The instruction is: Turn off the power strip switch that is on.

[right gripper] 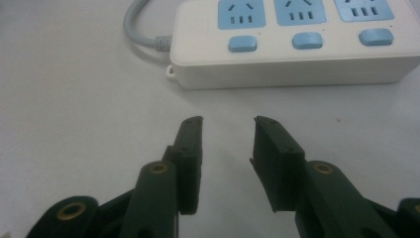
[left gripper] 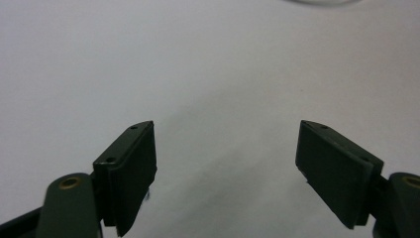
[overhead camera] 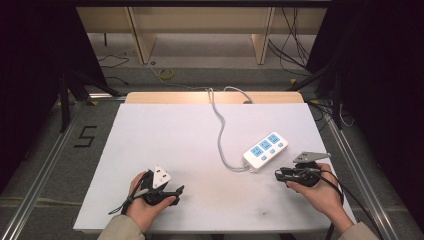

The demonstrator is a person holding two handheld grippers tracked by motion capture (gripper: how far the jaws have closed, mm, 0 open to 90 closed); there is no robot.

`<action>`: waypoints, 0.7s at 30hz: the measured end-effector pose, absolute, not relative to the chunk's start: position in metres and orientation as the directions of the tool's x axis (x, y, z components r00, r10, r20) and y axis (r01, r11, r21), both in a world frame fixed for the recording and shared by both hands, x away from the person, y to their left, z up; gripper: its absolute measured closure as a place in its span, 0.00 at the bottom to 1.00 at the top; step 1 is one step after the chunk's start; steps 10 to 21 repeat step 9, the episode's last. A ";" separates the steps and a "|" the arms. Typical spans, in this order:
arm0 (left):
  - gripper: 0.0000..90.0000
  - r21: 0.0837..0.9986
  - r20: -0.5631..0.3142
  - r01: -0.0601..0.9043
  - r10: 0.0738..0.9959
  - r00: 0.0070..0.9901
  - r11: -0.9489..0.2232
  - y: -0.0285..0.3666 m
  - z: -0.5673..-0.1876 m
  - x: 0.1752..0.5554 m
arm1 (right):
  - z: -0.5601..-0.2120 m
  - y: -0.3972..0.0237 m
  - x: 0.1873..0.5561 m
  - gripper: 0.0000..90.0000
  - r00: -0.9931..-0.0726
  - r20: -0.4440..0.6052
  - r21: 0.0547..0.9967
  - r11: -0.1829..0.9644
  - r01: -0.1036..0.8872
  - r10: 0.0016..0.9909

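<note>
Nearest to us, at the bottom edge of the high view, our two forearms come in over the white table (overhead camera: 165, 135). Our left hand (overhead camera: 142, 202) rests on the near left part of the table and holds the left gripper (overhead camera: 176, 192), which points to the right across the surface. In the left gripper view its jaws stand wide apart with nothing between them, just bare white tabletop beyond the fingertips (left gripper: 138, 148).

On the near right, our right hand (overhead camera: 320, 192) holds the right gripper (overhead camera: 278, 175), which points left, toward the middle of the table. In the right gripper view we see its jaws apart with a clear gap between the fingers (right gripper: 190, 148) and nothing in that gap; they hold nothing and touch nothing.

Just beyond that gripper lies the white power strip (overhead camera: 265, 149), flat on the table, right of centre and set at a slant. We see it close in the right gripper view (right gripper: 297, 44), a little ahead of the jaw tips and apart from them, with three blue socket faces and three blue switches (right gripper: 307, 40) along the side nearest the gripper.

Farther off, the strip's grey cable (overhead camera: 220, 132) leaves its near left end, curves across the table and runs over the far edge.
</note>
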State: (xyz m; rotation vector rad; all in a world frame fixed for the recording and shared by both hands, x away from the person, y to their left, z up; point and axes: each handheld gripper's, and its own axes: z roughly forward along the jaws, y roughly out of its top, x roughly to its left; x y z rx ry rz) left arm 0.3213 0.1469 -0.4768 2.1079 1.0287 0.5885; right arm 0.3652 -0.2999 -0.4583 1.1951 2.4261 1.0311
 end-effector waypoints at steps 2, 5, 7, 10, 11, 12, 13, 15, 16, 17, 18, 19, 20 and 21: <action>0.26 0.757 0.089 0.489 0.810 0.579 -0.433 0.147 -0.477 0.322 | -0.459 -0.300 0.364 0.70 -0.634 0.087 0.693 0.411 0.592 0.768; 0.26 0.754 0.088 0.494 0.812 0.577 -0.433 0.148 -0.478 0.322 | -0.459 -0.301 0.363 0.68 -0.636 0.087 0.704 0.404 0.583 0.766; 0.26 0.754 0.087 0.498 0.817 0.570 -0.428 0.149 -0.479 0.323 | -0.460 -0.301 0.362 0.66 -0.638 0.086 0.709 0.403 0.579 0.765; 0.25 0.752 0.089 0.505 0.825 0.558 -0.423 0.152 -0.481 0.326 | -0.461 -0.302 0.360 0.65 -0.638 0.091 0.709 0.401 0.581 0.765; 0.25 0.752 0.089 0.505 0.825 0.558 -0.423 0.152 -0.481 0.326 | -0.461 -0.302 0.360 0.65 -0.638 0.091 0.709 0.401 0.581 0.765; 0.25 0.752 0.089 0.505 0.825 0.558 -0.423 0.152 -0.481 0.326 | -0.461 -0.302 0.360 0.65 -0.638 0.091 0.709 0.401 0.581 0.765; 0.25 0.752 0.089 0.505 0.825 0.558 -0.423 0.152 -0.481 0.326 | -0.461 -0.302 0.360 0.65 -0.638 0.091 0.709 0.401 0.581 0.765; 0.25 0.752 0.089 0.505 0.825 0.558 -0.423 0.152 -0.481 0.326 | -0.461 -0.302 0.360 0.65 -0.638 0.091 0.709 0.401 0.581 0.765; 0.25 0.752 0.089 0.505 0.825 0.558 -0.423 0.152 -0.481 0.326 | -0.461 -0.302 0.360 0.65 -0.638 0.091 0.709 0.401 0.581 0.765; 0.25 0.752 0.089 0.505 0.825 0.558 -0.423 0.152 -0.481 0.326 | -0.461 -0.302 0.360 0.65 -0.638 0.091 0.709 0.401 0.581 0.765; 0.25 0.752 0.089 0.505 0.825 0.558 -0.423 0.152 -0.481 0.326 | -0.461 -0.302 0.360 0.65 -0.638 0.091 0.709 0.401 0.581 0.765; 0.25 0.752 0.089 0.505 0.825 0.558 -0.423 0.152 -0.481 0.326 | -0.461 -0.302 0.360 0.65 -0.638 0.091 0.709 0.401 0.581 0.765; 0.25 0.752 0.089 0.505 0.825 0.558 -0.423 0.152 -0.481 0.326 | -0.461 -0.302 0.360 0.65 -0.638 0.091 0.709 0.401 0.581 0.765; 0.25 0.752 0.089 0.505 0.825 0.558 -0.423 0.152 -0.481 0.326 | -0.461 -0.302 0.360 0.65 -0.638 0.091 0.709 0.401 0.581 0.765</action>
